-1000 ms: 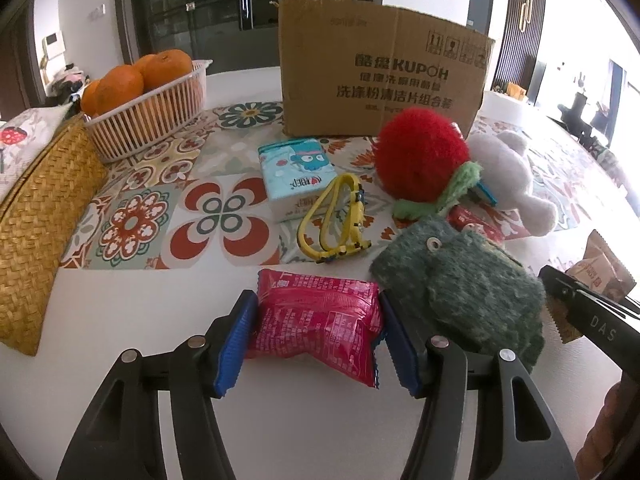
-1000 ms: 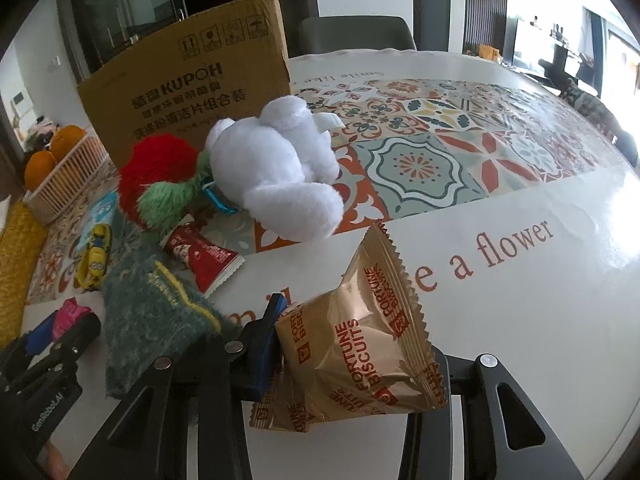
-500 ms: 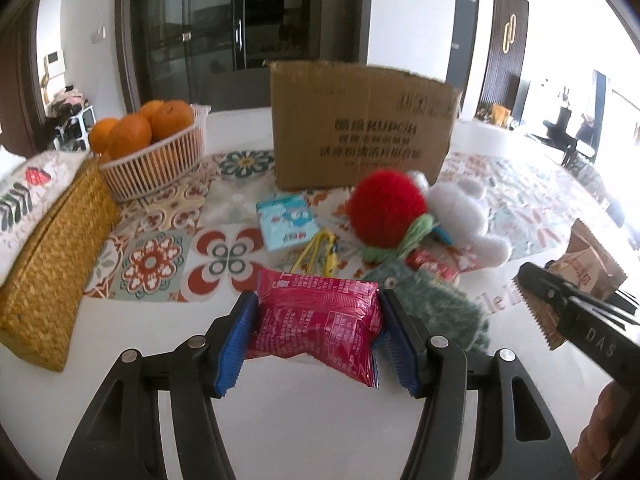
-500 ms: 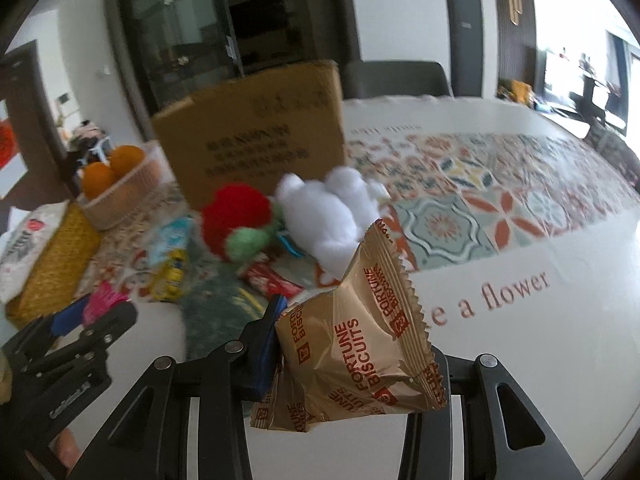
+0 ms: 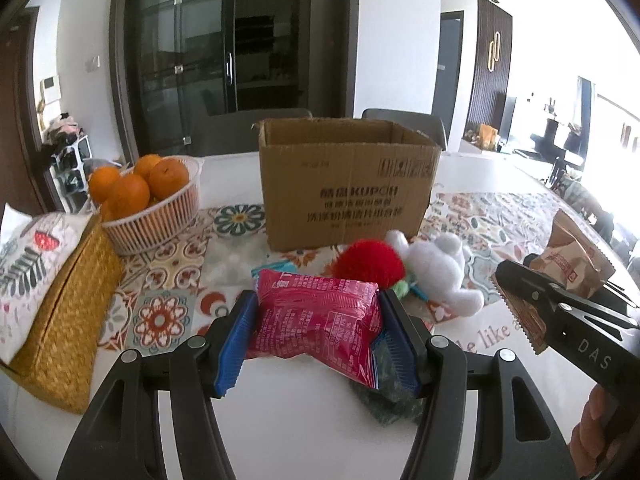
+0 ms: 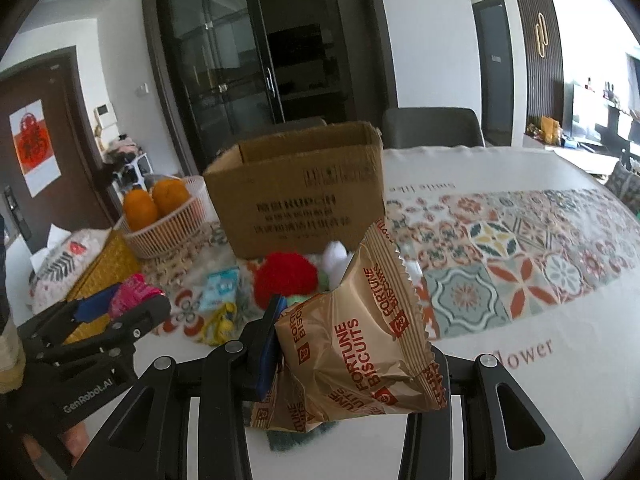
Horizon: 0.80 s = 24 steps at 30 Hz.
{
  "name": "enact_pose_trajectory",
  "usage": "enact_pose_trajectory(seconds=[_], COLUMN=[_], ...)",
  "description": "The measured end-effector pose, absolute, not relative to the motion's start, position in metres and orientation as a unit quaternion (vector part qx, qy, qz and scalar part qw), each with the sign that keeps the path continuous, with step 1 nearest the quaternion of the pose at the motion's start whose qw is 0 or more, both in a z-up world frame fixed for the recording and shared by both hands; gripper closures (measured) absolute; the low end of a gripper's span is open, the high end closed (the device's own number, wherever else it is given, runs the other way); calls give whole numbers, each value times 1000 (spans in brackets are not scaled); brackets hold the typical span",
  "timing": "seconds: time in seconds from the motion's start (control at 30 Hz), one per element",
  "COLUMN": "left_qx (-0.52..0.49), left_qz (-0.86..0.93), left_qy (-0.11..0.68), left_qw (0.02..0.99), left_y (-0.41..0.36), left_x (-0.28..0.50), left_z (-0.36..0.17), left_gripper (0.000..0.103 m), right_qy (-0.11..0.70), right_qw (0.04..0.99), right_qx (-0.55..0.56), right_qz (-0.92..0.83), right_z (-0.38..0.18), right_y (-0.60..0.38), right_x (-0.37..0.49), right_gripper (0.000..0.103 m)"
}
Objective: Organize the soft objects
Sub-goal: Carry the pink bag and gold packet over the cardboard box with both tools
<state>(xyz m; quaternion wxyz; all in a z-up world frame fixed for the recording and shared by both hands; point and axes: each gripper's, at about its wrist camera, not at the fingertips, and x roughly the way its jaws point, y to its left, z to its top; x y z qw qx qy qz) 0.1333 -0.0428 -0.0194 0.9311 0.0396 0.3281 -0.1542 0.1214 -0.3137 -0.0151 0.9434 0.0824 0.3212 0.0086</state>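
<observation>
Pink crinkly snack packet [image 5: 316, 316], light and squashy, sits pinched across its middle in the left gripper [image 5: 316, 340] above the table. The right gripper [image 6: 352, 360] clamps a gold biscuit packet [image 6: 356, 344]; gentle pressure suits both.

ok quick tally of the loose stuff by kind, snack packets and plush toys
snack packets: 2 (pink packet in the left gripper, gold biscuit packet in the right gripper)
plush toys: 3 (red, white, green)
total: 5
</observation>
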Motion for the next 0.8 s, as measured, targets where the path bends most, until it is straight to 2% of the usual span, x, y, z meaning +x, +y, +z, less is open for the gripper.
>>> enact_pose_trajectory(seconds=[0.8], left_qx=[89], left_qz=[-150], left_qy=[269], left_qw=[947], left_y=[-69], left_x=[223], left_z=[45], left_gripper=[42], right_qy=[316], right_qw=[945], right_qx=[66], right_qz=[60], right_z=[52], right_y=[-328], right_x=[236], right_gripper=[62])
